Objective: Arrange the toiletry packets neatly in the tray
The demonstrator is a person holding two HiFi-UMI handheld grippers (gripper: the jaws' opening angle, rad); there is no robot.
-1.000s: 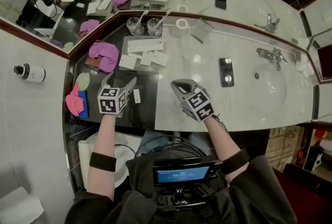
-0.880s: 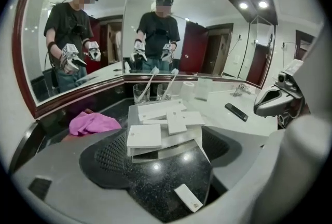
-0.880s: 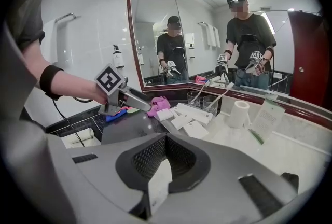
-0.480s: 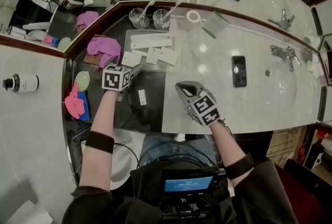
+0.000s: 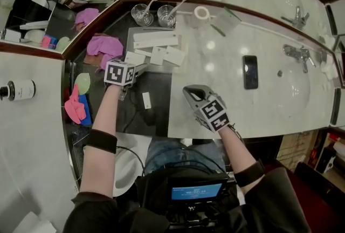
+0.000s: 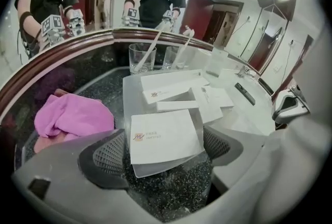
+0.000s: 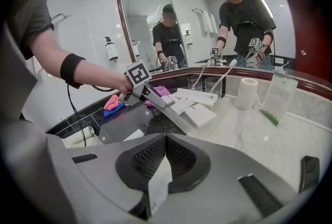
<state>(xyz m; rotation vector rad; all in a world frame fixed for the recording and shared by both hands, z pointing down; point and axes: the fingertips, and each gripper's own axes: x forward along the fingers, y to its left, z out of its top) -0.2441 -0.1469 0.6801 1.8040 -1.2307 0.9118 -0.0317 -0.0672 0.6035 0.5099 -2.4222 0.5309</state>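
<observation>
One packet (image 6: 165, 132) prob. untouched btwn L-tool (image 6: 165, 150)

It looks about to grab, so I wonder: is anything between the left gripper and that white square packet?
Nothing visible stands between them. The left gripper, whose jaws have just been opening, already has the white square paper packet between its open jaws, at the near corner of the clear plastic tray.

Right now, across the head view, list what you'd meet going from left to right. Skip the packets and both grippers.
white bottle → pink and blue cloths → magenta towel → two glasses → paper roll → black phone → tap
</observation>
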